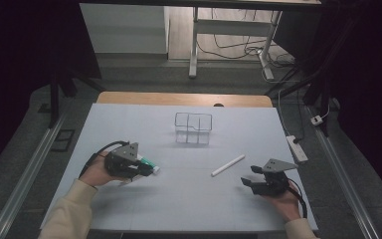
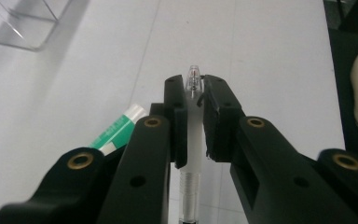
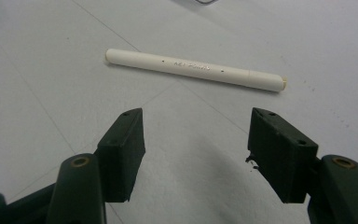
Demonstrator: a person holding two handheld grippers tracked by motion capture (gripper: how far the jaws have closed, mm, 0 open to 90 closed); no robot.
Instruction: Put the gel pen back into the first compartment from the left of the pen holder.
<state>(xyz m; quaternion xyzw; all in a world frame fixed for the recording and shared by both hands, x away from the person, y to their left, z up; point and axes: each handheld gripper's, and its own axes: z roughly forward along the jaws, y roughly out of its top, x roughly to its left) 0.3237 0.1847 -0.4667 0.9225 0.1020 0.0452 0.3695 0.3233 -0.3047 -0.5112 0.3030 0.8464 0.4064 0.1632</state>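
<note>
White tabletop (image 1: 189, 199) before us; our left gripper (image 2: 195, 100) is clamped on a light, slippery clear plastic pen (image 2: 192, 140) mid-barrel beside a green-and-white tube (image 2: 116, 130); our right gripper (image 3: 196, 154) gapes empty near a white marker (image 3: 196, 69).

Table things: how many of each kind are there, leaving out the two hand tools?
Clear pen, clamped in the left gripper: 1
Green-and-white tube: 1
White pen lying loose: 1
Clear box with compartments: 1
Total: 4
</note>
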